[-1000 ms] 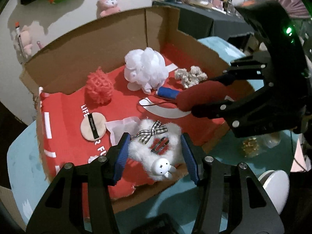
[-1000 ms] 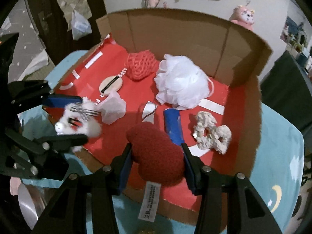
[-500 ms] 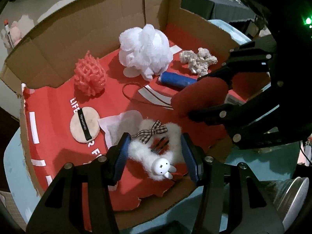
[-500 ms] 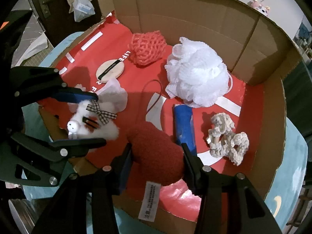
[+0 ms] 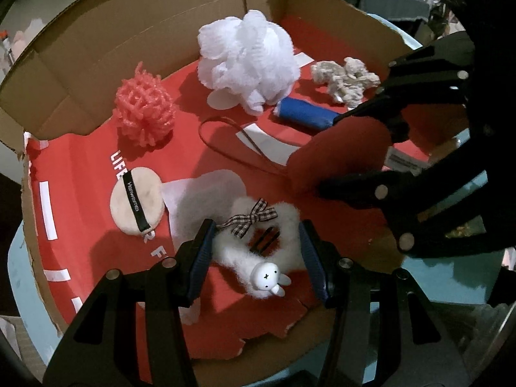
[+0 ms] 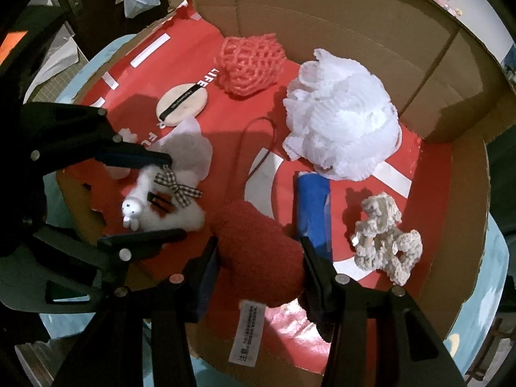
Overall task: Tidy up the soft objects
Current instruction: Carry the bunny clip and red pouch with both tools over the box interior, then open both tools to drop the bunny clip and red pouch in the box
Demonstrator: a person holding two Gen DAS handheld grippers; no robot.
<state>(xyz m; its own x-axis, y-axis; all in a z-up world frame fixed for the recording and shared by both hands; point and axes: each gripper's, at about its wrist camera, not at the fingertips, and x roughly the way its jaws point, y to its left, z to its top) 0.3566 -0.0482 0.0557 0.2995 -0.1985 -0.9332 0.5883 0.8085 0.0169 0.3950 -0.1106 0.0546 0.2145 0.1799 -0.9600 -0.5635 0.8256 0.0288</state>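
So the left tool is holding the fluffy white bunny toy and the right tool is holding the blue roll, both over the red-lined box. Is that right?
Not quite. The right tool grips the dark red plush, not the blue roll, which lies loose on the box floor beside it, as the right wrist view shows. The left tool does hold the white bunny toy.

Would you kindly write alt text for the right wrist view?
The right gripper holds a red plush heart over the near edge of a red-lined cardboard box. To its left, the left gripper holds a fluffy white bunny toy; a white bath pouf lies behind.
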